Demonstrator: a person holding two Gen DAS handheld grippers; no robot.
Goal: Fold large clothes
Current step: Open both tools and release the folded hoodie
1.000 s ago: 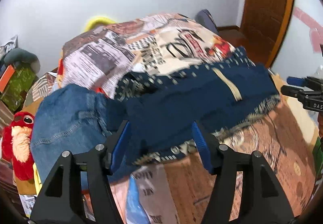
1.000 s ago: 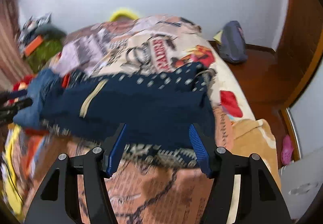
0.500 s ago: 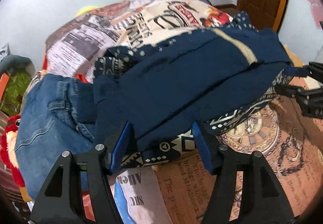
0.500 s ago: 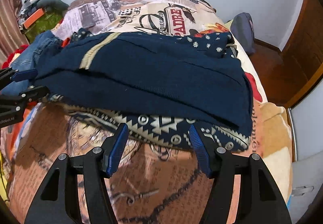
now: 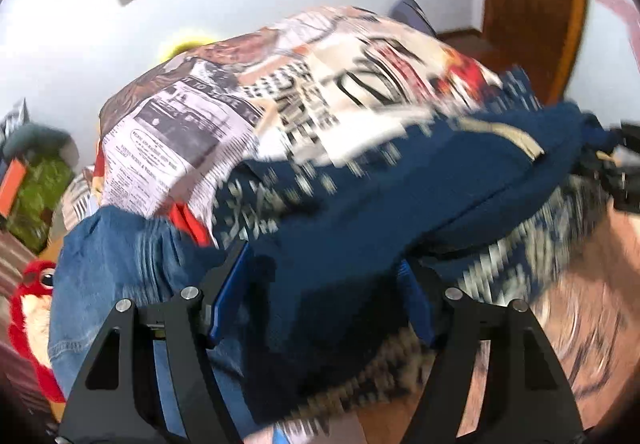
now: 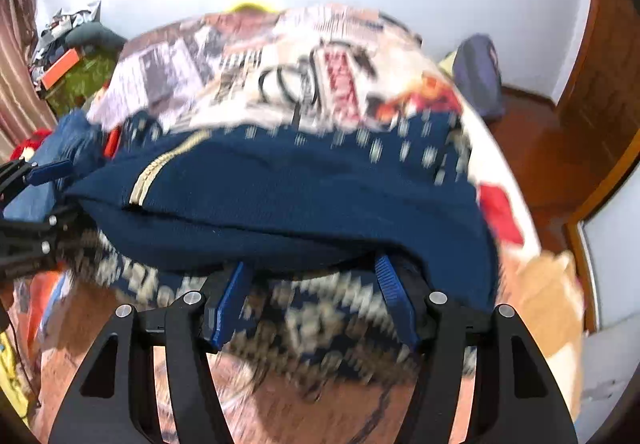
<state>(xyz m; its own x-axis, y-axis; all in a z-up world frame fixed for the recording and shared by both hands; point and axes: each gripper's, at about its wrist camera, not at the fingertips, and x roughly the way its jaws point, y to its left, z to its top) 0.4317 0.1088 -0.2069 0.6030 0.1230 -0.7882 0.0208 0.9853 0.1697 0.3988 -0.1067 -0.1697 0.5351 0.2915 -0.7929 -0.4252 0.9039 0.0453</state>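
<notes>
Your navy knit sweater (image 5: 360, 244) lies folded across the printed bedspread (image 5: 224, 115), its patterned hem at six o'clock, jeans (image 5: 116, 268) crowding nine o'clock. Your left gripper (image 5: 324, 292), tilted down, has just been opening with cloth between its jaws; your right gripper (image 6: 312, 296) straddles the hem, grip unclear

I can read almost nothing here, since both views are smeared by motion. The bedspread (image 5: 208, 139) carries newspaper-style print: in my left wrist view I see a panel of fine columns under a dark photo, plus big black block letters further right, all too blurred to spell out. In my right wrist view its red lettered panel is equally illegible.
</notes>
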